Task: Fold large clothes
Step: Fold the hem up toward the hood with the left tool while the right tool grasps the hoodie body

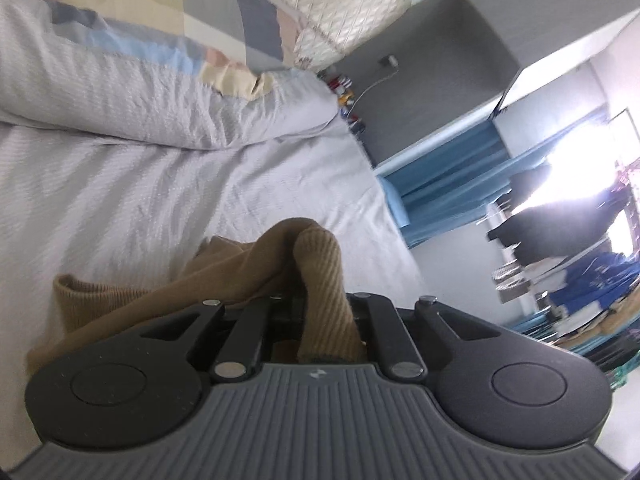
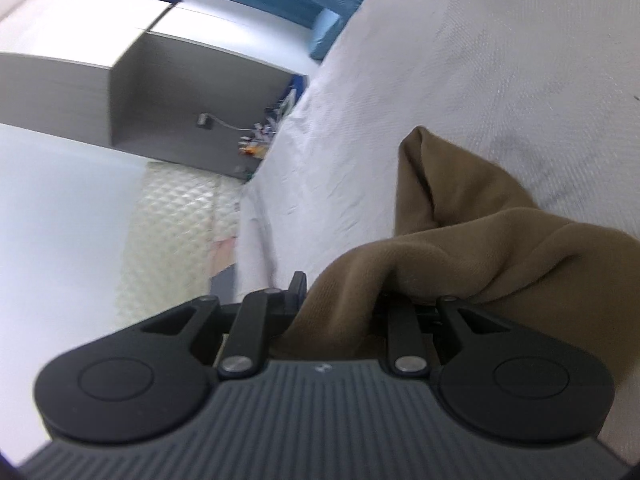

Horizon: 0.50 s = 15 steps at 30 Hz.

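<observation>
A tan knit sweater (image 1: 256,268) is bunched over my left gripper (image 1: 316,300), whose jaws are shut on its ribbed hem; the fingertips are hidden under the cloth. The sweater hangs just above the pale grey bed sheet (image 1: 140,184). In the right wrist view the same brown sweater (image 2: 480,240) drapes to the right over the sheet (image 2: 460,60). My right gripper (image 2: 340,292) is shut on a thick fold of it. One black finger (image 2: 298,284) pokes out left of the cloth; the other is covered.
A grey pillow (image 1: 160,100) and a patchwork quilt (image 1: 168,12) lie at the head of the bed by a quilted headboard (image 1: 344,4). Beyond the bed edge stand a grey cabinet (image 1: 432,64), blue curtains (image 1: 448,176) and hanging clothes (image 1: 560,232).
</observation>
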### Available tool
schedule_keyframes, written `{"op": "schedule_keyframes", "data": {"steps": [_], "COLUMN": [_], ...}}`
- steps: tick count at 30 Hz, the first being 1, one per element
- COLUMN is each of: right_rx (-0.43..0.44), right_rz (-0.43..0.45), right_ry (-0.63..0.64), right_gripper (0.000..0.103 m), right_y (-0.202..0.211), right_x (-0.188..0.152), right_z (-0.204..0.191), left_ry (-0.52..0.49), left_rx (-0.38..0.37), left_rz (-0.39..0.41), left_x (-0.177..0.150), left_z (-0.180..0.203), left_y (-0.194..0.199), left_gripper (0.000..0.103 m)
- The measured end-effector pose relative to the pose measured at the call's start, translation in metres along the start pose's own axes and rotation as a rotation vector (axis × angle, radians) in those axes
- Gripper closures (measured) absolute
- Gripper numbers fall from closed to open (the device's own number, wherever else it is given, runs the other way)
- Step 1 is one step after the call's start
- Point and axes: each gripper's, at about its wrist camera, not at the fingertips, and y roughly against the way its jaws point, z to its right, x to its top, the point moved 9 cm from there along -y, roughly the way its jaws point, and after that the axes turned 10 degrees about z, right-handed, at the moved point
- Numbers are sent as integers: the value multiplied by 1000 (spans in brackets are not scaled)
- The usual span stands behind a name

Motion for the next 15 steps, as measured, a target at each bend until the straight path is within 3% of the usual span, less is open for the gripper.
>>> {"op": "schedule_keyframes", "data": {"steps": [10,15], "right_rx": [-86,-77], "right_rz": [-52,-75], "right_ry": [-74,-82], "right_gripper": [78,78], "right_y": [-86,-108], "right_x": [7,8], "right_z": [55,65], "left_ry": [-182,-159], "left_rx": [78,106], "left_rz": [-70,-119], "left_x": [-30,-35], "left_z": [-33,-53], "left_y": [-112,-143], "left_gripper": [91,90]}}
